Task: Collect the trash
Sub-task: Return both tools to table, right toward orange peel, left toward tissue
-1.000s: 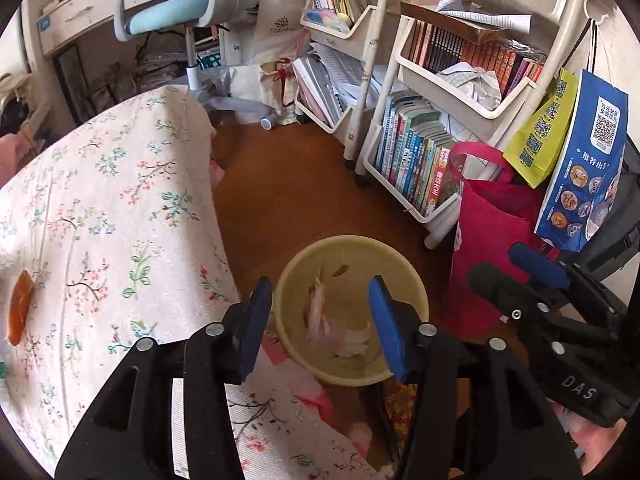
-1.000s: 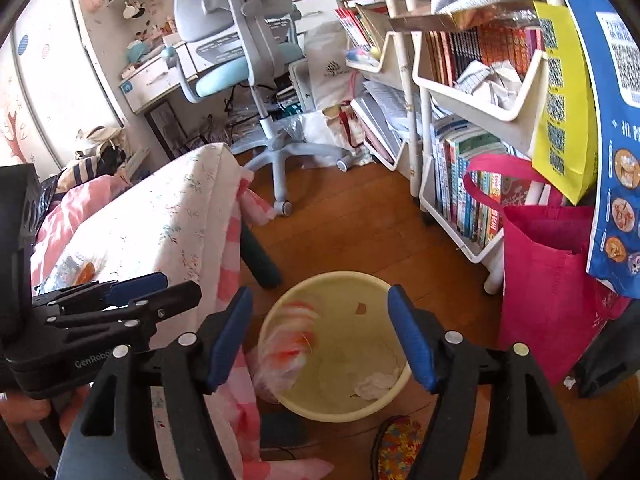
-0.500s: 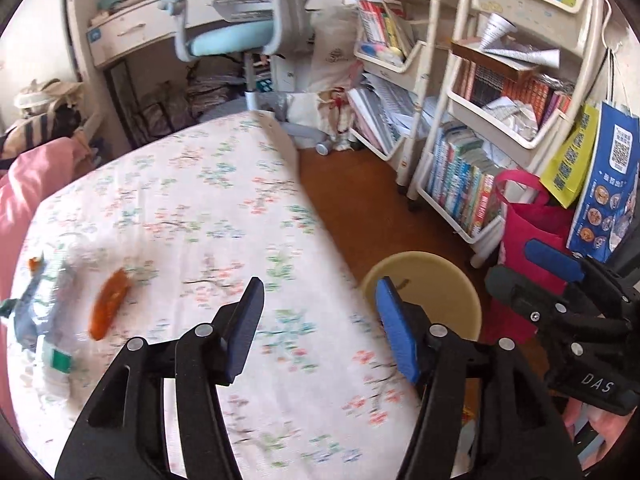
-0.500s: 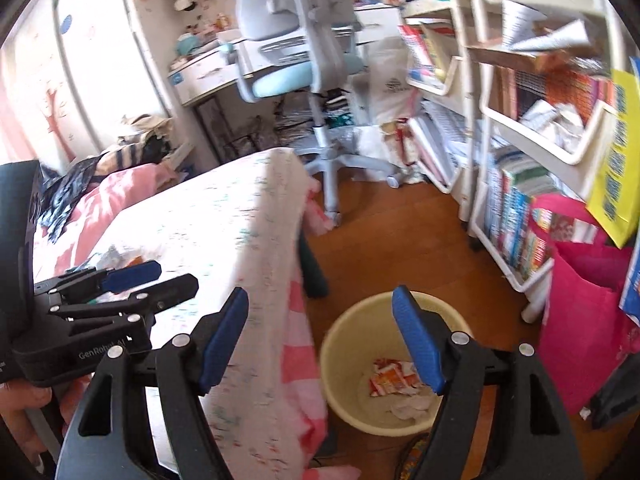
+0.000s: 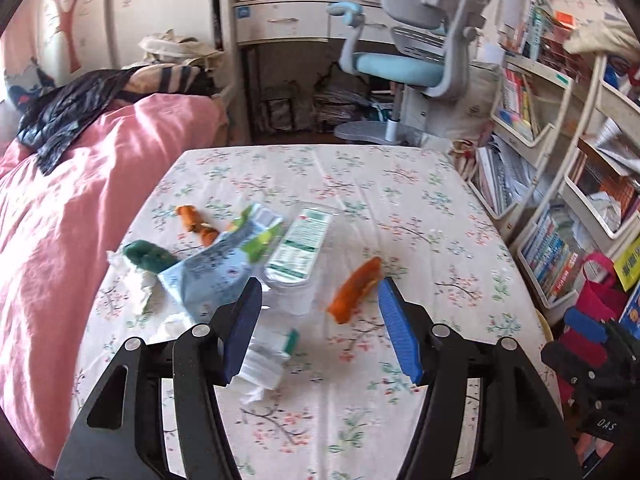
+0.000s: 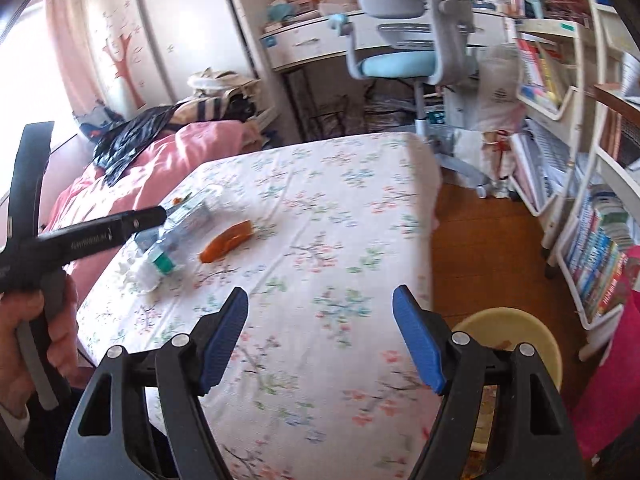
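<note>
Orange peel lies on the floral tablecloth of the table, just ahead of the left gripper, whose jaws stand apart with nothing between them. Left of the peel a clear plastic bottle lies on its side, touching a pale blue wrapper; a second orange scrap, a dark green piece and crumpled white tissue sit farther left. Beyond the table are a pink bed cover, a grey and blue desk chair and white book racks. On the wooden floor by the table's corner stands a yellow bin. Above the near cloth the right gripper hangs with jaws wide and empty. A hand grips the left tool's handle.
</note>
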{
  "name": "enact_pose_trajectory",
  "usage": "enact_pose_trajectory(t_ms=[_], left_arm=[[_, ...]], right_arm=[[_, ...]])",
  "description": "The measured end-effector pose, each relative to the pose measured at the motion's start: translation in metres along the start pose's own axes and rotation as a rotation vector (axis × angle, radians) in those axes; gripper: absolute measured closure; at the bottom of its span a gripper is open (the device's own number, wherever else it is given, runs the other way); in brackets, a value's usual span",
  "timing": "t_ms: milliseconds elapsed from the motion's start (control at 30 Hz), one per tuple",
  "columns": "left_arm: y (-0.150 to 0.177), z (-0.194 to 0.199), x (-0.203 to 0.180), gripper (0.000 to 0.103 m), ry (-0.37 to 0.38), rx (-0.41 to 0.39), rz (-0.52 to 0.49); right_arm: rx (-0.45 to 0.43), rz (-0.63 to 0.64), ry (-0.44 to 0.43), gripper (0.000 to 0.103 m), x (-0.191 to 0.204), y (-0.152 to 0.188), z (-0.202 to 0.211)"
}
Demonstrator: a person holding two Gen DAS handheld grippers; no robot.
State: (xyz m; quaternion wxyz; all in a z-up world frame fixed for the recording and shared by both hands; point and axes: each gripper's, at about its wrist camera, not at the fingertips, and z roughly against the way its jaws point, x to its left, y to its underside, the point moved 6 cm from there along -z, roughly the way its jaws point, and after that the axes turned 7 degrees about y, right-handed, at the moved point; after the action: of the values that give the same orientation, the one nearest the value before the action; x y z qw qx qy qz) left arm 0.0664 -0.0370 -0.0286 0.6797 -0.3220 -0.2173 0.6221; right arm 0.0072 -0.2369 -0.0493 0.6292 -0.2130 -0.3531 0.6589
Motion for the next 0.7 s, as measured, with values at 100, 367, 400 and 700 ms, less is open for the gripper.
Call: enact_pose_trajectory(t_ms=[100, 367, 400, 700], left_arm=[[0.004, 0.006, 0.042, 0.045, -0.033, 0.009, 0.079], [0.032, -0.004, 0.107, 0.045, -0.110, 0.128, 0.169], [0.035, -0.010, 0.111, 0.045, -0.104, 0.156, 0.173], [0.046, -0.033, 0.119, 0.055, -0.007, 0.247, 0.222]], right_arm=[[0.015, 0.024, -0.023, 0.031, 0.021, 0.001, -0.008], [0.051, 0.045, -0.057, 0.031, 0.063, -0.007, -0.038], [0.060, 0.043, -0.057, 0.031, 0.066, -0.008, -0.043], [0.128, -0.028, -0.081, 0.031, 0.082, -0.017, -0.085]])
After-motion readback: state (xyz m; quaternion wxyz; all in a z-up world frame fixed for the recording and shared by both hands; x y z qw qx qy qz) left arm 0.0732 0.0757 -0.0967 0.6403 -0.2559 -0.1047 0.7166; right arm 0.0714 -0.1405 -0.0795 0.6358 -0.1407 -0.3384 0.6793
